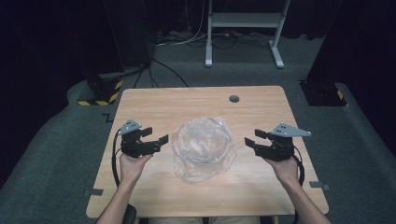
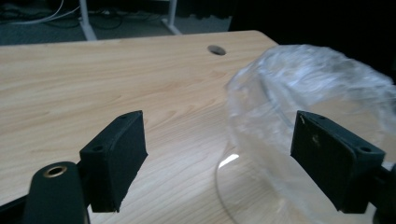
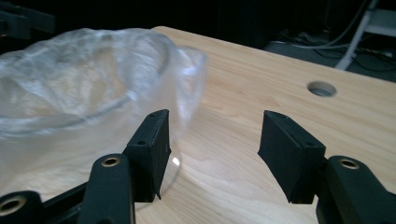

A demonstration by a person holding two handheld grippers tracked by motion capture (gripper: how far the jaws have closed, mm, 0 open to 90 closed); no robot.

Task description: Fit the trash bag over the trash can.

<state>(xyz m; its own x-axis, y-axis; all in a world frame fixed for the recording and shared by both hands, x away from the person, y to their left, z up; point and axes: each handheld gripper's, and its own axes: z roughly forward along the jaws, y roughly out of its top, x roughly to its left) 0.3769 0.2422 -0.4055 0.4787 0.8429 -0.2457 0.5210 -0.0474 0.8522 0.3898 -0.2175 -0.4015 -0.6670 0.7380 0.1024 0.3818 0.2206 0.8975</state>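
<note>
A clear round container wrapped in a transparent plastic bag stands at the middle of the table; its contents cannot be made out. The left claw and right claw flank it, both gaping wide and holding nothing.

No text, label, brand, number or sign can be read on anything here.
</note>
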